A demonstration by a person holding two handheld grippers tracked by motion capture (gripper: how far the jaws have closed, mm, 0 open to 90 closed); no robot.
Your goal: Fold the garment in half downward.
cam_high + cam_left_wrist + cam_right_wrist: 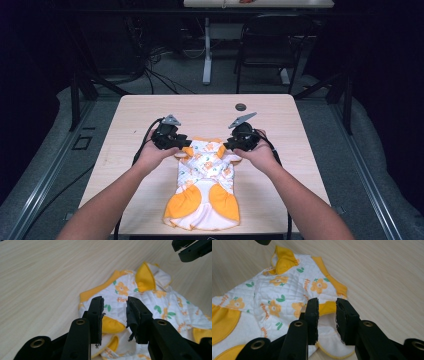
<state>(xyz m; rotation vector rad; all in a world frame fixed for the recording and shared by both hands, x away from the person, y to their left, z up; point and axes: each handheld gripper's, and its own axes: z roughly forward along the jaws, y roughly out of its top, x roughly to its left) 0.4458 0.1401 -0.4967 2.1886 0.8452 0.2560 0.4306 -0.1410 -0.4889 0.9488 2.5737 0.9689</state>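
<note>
A small quilted baby garment, white with orange flowers and green leaves, lies spread flat on the wooden counter, near the middle of its near half; the orange collar end points to the far side and the two orange-lined flaps lie toward the near edge; it judges as light, soft and limp, so it would sag and fold wherever it is not supported, and the padding should give the pads something to bite without slipping.

The left gripper hovers over the garment's left sleeve, jaws parted with cloth visible between them and nothing clamped; the right gripper hovers likewise over the right sleeve, released, jaws apart above the orange cuff; whether either pad touches the fabric cannot be told.

Best hold, as a judgement: the bound orange edges at the sleeves or shoulders, where the trim is thicker and a pinch takes a firm layer; gripping both sides at once would keep the body from twisting; a pinch in the middle of the white panel would likely bunch it.

No container is on the counter; a small dark round object sits well apart at the far side, too small to identify; a chair stands beyond the counter.
</note>
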